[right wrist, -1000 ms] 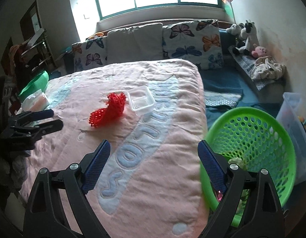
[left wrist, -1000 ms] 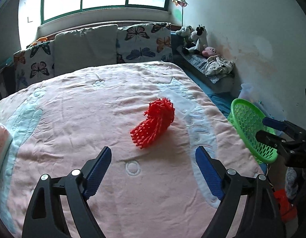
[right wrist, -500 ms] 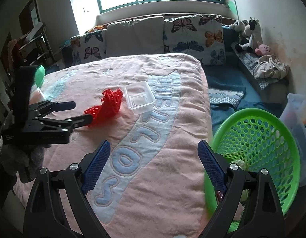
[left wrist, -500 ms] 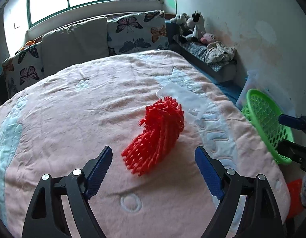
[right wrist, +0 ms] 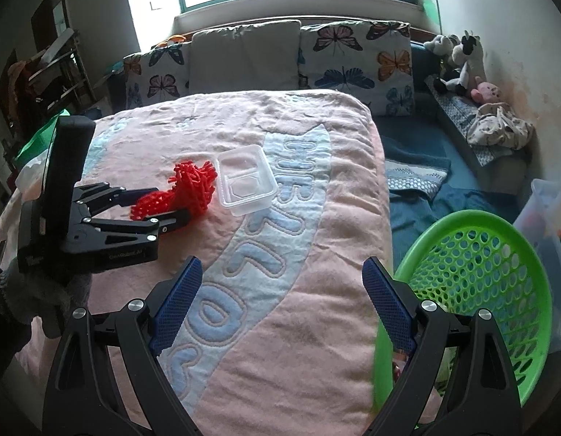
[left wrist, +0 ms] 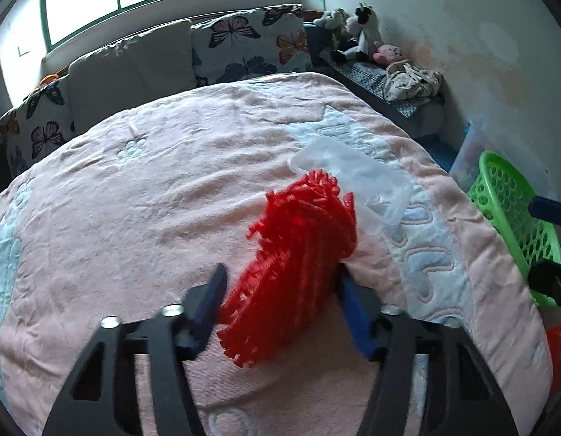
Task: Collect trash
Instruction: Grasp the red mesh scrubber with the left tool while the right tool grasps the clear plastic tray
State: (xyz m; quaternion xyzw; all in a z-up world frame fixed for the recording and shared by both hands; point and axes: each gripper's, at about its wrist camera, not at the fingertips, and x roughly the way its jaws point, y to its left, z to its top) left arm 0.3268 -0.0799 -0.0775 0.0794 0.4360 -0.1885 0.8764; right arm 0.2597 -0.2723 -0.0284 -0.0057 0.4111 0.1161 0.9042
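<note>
Red foam net [left wrist: 298, 265] on pink bed blanket [left wrist: 135, 200], between narrowed left gripper [left wrist: 280, 305] pads, beside clear plastic tray [right wrist: 245, 185]. Right gripper [right wrist: 280, 305] wide, holding nothing, near green basket [right wrist: 498, 276]. Blanket lettering only partly legible.

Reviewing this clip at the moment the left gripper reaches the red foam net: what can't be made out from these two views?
- Left gripper contact: in the left wrist view the red foam net covers the right finger; motion blur hides whether the pads press it.
- Green basket contents: in the right wrist view the right gripper blocks its bottom.
- Clear plastic tray: contents too faint to tell.
</note>
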